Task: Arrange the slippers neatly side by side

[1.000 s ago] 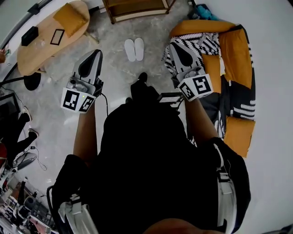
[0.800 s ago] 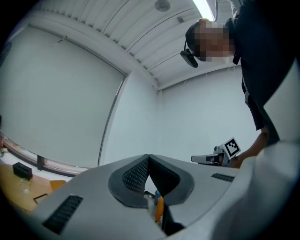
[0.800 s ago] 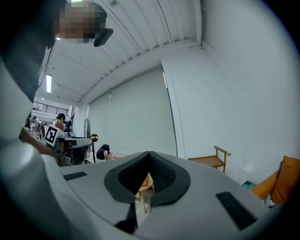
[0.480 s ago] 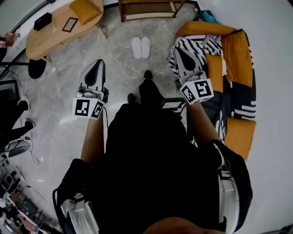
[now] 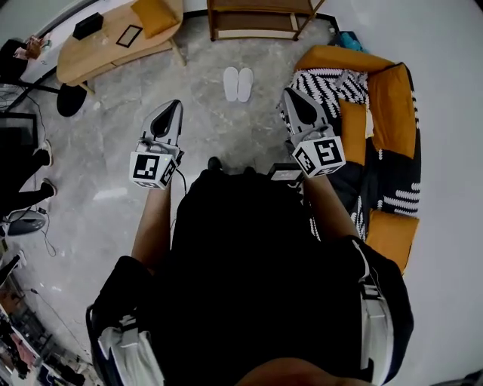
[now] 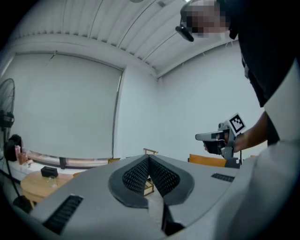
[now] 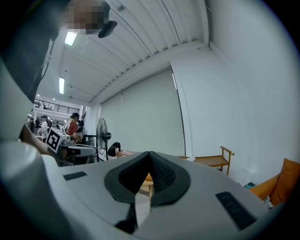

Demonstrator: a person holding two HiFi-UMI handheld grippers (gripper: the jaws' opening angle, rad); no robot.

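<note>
Two white slippers [image 5: 238, 84] lie close together, side by side, on the grey floor ahead of me in the head view. My left gripper [image 5: 175, 105] is held up at chest height, left of and nearer than the slippers, its jaws shut with nothing between them. My right gripper [image 5: 290, 95] is raised at the right, beside the sofa, also shut and empty. In the left gripper view the shut gripper [image 6: 148, 158] points level across the room, and the right gripper [image 6: 220, 138] shows there too. In the right gripper view the gripper [image 7: 149, 154] is shut. Neither gripper view shows the slippers.
An orange sofa [image 5: 389, 98] with a black-and-white patterned throw stands at the right. A wooden bench [image 5: 260, 19] stands beyond the slippers, and a wooden table [image 5: 113, 41] with an orange cushion stands at the far left. A standing fan [image 7: 102, 133] and people show in the right gripper view.
I have stepped back from the slippers, which now sit further up and a little right in the head view. Both grippers stayed shut and raised.
</note>
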